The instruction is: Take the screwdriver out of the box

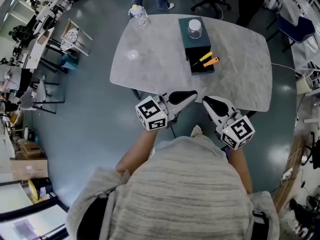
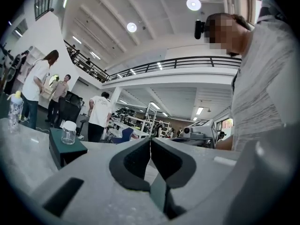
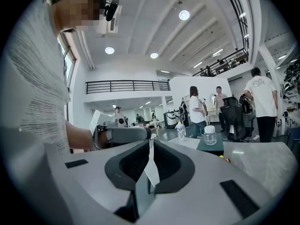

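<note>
A dark green box (image 1: pixel 196 42) stands at the far side of the grey table (image 1: pixel 150 64), with a glass jar (image 1: pixel 195 28) on top. Its drawer is pulled out toward me and holds a yellow-handled screwdriver (image 1: pixel 205 57) and an orange-handled one (image 1: pixel 211 61). My left gripper (image 1: pixel 195 93) and right gripper (image 1: pixel 204 100) hover at the near table edge, tips pointing at each other, well short of the box. Both are shut with nothing between the jaws. The left gripper view has the box (image 2: pixel 66 150) at its left; the right gripper view has the box (image 3: pixel 210 147) at its right.
A plastic bottle (image 1: pixel 139 14) stands at the table's far left edge. Several people stand beyond the table by a dark office chair (image 3: pixel 233 111). Benches and machines line the room on the left (image 1: pixel 30 39). A cardboard box (image 1: pixel 27 166) sits on the floor.
</note>
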Demonstrator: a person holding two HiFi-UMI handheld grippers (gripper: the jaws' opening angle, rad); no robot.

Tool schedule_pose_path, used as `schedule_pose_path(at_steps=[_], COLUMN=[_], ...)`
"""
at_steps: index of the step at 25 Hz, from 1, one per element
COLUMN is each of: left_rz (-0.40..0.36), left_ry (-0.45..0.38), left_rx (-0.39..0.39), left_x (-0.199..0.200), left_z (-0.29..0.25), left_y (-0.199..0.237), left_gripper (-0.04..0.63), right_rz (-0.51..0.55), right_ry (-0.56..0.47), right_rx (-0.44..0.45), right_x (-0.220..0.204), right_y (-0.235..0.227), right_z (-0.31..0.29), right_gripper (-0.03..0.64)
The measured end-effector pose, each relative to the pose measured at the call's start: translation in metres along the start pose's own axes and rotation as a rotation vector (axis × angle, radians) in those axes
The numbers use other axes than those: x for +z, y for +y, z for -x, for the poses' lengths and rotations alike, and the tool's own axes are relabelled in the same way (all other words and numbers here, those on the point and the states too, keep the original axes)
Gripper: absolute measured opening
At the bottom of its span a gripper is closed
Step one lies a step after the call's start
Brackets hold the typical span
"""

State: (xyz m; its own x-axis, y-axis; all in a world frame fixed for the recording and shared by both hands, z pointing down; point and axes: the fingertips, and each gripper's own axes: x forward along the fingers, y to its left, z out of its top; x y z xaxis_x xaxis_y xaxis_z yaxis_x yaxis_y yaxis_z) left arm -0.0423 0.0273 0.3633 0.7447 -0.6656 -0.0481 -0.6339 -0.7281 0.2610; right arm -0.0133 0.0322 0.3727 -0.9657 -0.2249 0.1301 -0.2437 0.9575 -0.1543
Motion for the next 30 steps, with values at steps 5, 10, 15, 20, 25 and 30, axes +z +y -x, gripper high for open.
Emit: schedule_pose_path(at_steps=[5,10,15,20,25,30], left_rz=[-0.029,-0.020,-0.004,0.020,0.031,0.040], left_ry=[0.033,0.064,0.088,0.114,0.138,0.151], left_rx=[0.029,0.042,0.039,0.026,-0.008,-0.054], left_x=[-0.007,-0.013,-0.019,-0.019,-0.019,-0.020], left_z=[-0.036,-0.050,-0.061,-0.070,-0.077,-0.082], left_y=[0.024,0.045,0.066,0.095,0.127,0.153], left_gripper=[0.015,0.015,0.015,0.015,0.015,0.015], right_rz=[-0.012,-0.069,-0.151,-0.198,-0.215,-0.259], right_ry=[-0.009,-0.007,0.020,0.049,0.084,0.100], right_rx=[0.029,0.013,-0.014,-0.079,-0.112,-0.165], right_x=[-0.004,-0.012,-0.022,-0.023,-0.029,-0.039], right_y=[-0.046,-0.069,-0.087,-0.115,-0.140,-0.160], right_z=[0.000,-0.012,-0.027,-0.038,-0.053,-0.072], right_gripper=[0.013,0.014,0.014,0.014,0.014,0.014])
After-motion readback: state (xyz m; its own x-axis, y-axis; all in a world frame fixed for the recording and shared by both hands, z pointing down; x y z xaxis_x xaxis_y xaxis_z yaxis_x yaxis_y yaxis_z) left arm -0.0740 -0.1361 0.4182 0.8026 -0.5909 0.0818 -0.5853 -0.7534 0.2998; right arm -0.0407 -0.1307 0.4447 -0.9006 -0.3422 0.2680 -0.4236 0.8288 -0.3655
